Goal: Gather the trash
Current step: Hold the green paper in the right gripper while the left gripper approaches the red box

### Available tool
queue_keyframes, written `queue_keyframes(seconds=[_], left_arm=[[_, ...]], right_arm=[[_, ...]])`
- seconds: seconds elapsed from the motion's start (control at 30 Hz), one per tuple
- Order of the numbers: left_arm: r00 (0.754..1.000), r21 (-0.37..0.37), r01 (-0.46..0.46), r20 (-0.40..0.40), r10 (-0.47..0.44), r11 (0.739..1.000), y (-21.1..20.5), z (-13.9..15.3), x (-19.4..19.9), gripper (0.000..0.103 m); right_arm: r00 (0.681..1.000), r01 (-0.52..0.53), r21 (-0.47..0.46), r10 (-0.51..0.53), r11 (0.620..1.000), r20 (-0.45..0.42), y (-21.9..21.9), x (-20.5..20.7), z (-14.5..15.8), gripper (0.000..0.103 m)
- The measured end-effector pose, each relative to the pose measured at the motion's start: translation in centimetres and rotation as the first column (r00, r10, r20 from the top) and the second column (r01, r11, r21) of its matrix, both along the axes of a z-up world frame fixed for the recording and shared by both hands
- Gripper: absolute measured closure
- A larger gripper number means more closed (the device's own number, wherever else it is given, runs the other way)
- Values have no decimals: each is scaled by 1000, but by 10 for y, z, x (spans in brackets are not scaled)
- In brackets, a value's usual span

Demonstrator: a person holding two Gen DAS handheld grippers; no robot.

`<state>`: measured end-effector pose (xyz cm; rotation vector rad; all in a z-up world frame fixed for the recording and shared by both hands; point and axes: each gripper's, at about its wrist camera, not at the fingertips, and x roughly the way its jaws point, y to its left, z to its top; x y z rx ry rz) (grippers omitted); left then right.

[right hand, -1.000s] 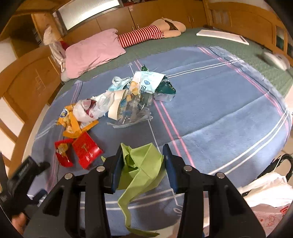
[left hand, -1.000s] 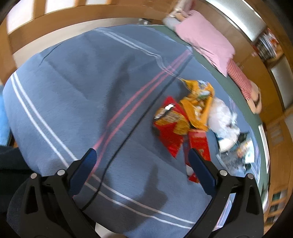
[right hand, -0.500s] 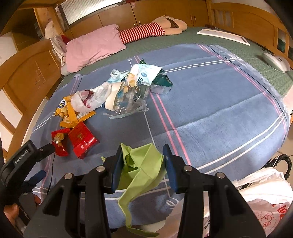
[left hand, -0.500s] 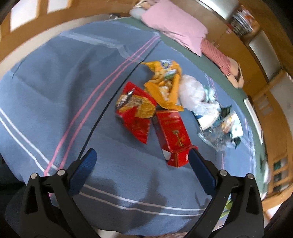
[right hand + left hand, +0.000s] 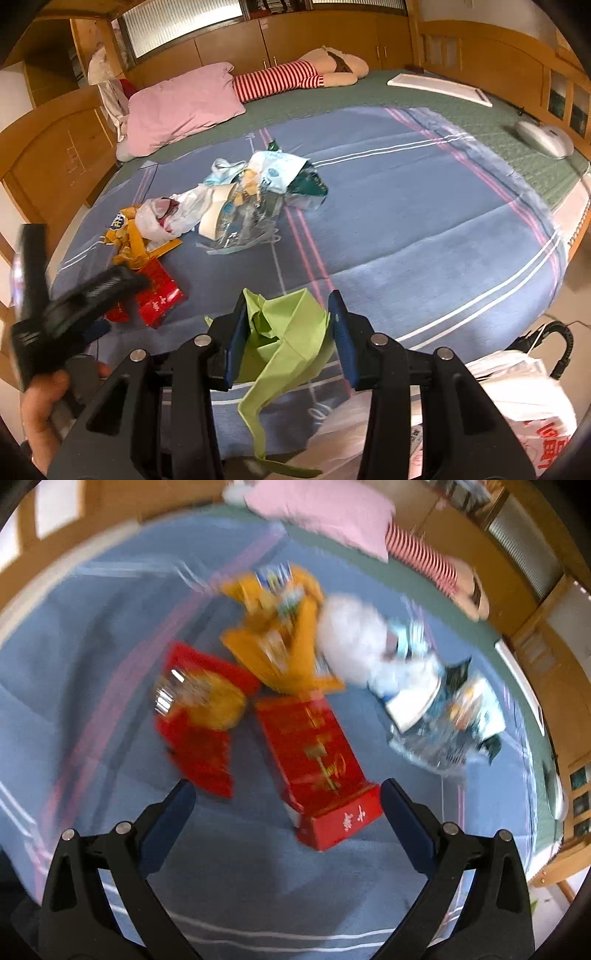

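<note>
Trash lies on a blue striped blanket [image 5: 424, 229]. A red box [image 5: 317, 760] lies between the tips of my open, empty left gripper [image 5: 282, 794], beside a red snack bag [image 5: 199, 716], an orange bag [image 5: 284, 642], a white bag [image 5: 354, 638] and clear plastic wrappers [image 5: 439, 734]. In the right wrist view my right gripper [image 5: 288, 314] is shut on a crumpled green paper [image 5: 284, 336] over the blanket's near edge. My left gripper [image 5: 77, 295] hovers over the red box [image 5: 159, 291] there.
A pink pillow [image 5: 181, 103] and a striped doll [image 5: 288, 77] lie at the bed's far side. A white plastic bag [image 5: 517, 398] hangs at lower right beside the bed. Wooden cabinets [image 5: 332, 33] surround the bed. A white device [image 5: 543, 138] lies far right.
My left gripper has swung right and moved in toward the trash, so the red box now sits between its tips. The right gripper still holds the green paper, nearly still.
</note>
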<state>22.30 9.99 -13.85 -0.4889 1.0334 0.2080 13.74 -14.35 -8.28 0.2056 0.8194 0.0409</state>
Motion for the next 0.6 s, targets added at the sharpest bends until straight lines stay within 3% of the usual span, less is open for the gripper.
queue_keyframes(seconds=[0.07,0.2,0.47,0.6], left_arm=[[999,-36,8,-53,-10,999,0,-13,7,3],[999,28,24,-37,-23,999,0,-12,4,4],[996,-34,88,10,-88,996,1,-9,-5,52],[996,-41,92,2,-92,995,-1,-10,-7,50]], right_arm=[[1000,7,-6,-7,1000,-3,-4,1,1,60],[1000,13,-1,-13,1000,-6,-9,0,1,60],[1000,-3,7,3,1000,-10,-5,-5,2,60],[1000,-8,4,8,1000,-11,-3,-5,2,60]])
